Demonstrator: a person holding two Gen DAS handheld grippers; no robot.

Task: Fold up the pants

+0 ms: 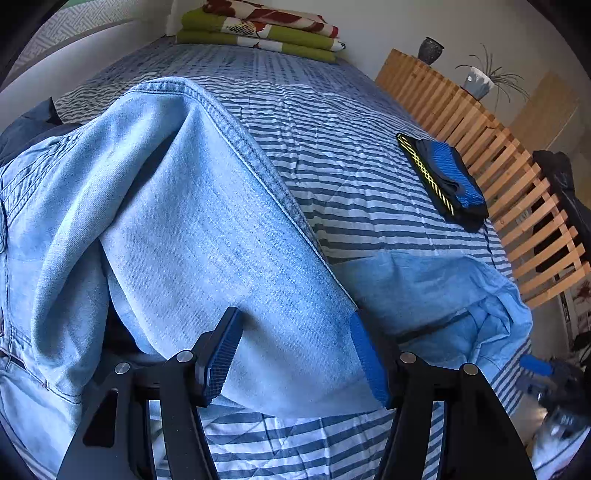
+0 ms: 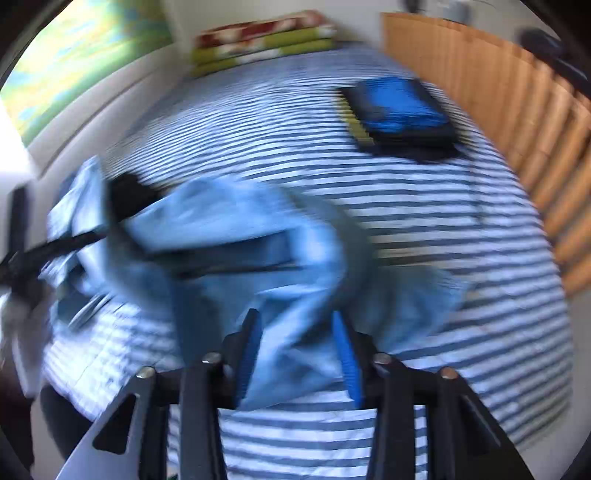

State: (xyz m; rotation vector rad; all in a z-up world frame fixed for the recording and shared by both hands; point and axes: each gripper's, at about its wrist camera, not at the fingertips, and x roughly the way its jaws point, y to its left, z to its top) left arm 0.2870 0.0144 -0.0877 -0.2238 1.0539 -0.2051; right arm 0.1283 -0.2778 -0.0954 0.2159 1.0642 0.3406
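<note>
Left gripper (image 1: 295, 354): fingers apart around lifted jeans (image 1: 207, 221)
Right gripper (image 2: 299, 354): apart, denim between; blurred
Advice: clamp before lifting

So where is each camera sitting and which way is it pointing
Left wrist: sits behind the left gripper, faces up the bed toward the blankets; jeans lie between its fingers, and the right gripper shows at the lower right.
Right wrist: sits behind the right gripper, faces the same way, blurred; jeans lie between its fingers.
Shared: bed, jeans, blankets, blue folded garment.
</note>
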